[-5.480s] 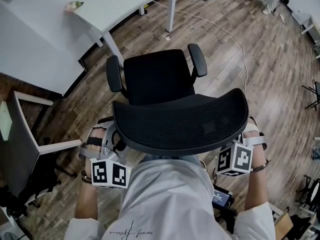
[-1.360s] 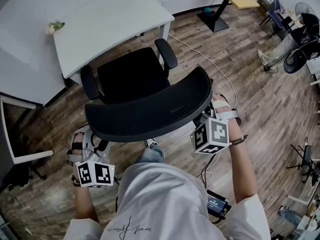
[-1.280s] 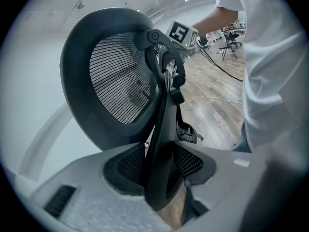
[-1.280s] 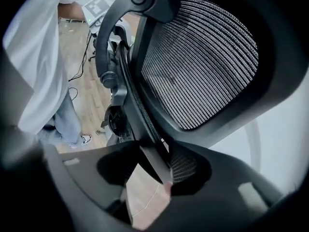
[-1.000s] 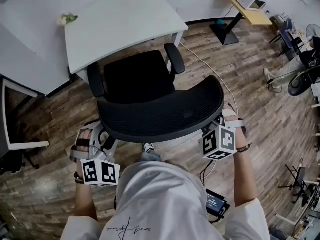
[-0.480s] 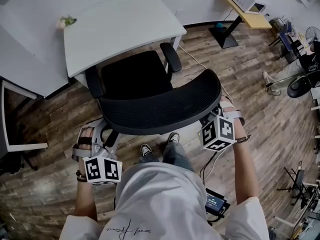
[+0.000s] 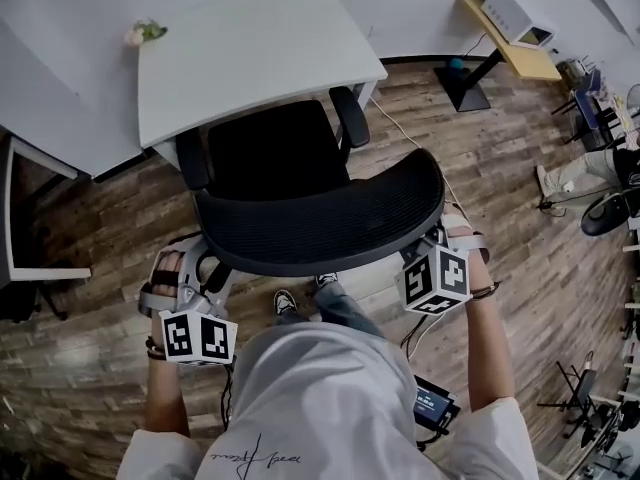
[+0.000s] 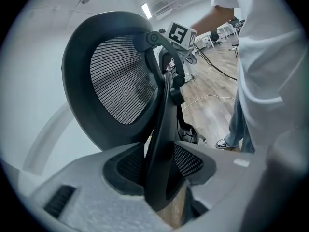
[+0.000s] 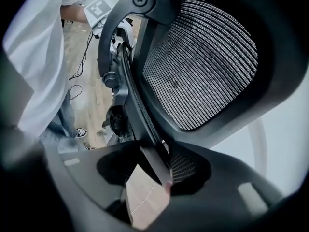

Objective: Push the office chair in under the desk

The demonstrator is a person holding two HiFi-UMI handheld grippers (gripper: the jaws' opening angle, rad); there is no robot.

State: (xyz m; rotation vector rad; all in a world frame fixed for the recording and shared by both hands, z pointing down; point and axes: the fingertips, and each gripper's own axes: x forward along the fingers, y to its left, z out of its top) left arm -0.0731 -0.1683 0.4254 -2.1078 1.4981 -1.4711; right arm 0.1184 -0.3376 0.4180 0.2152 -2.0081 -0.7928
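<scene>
The black mesh office chair (image 7: pixel 275 153) faces the white desk (image 7: pixel 250 58), its seat front and armrests at the desk's near edge. Its curved backrest (image 7: pixel 320 218) is nearest me. My left gripper (image 7: pixel 195 273) clamps the backrest's left edge; in the left gripper view the black frame rim (image 8: pixel 161 144) sits between the jaws of that gripper (image 8: pixel 161 178). My right gripper (image 7: pixel 432 240) holds the right edge the same way, with the rim (image 9: pixel 145 129) pinched in that gripper (image 9: pixel 154 173) below the mesh (image 9: pixel 203 66).
A small plant (image 7: pixel 145 33) stands on the desk's far left corner. Another grey desk (image 7: pixel 40 138) adjoins at the left. A yellow-topped side table (image 7: pixel 515 38) is at the far right, and a cable (image 7: pixel 410 138) runs over the wood floor. My feet (image 7: pixel 285 301) are just behind the chair.
The chair has rolled towards the desk with both grippers on its backrest; its seat front now reaches the desk's edge. I have stepped forward behind it.
</scene>
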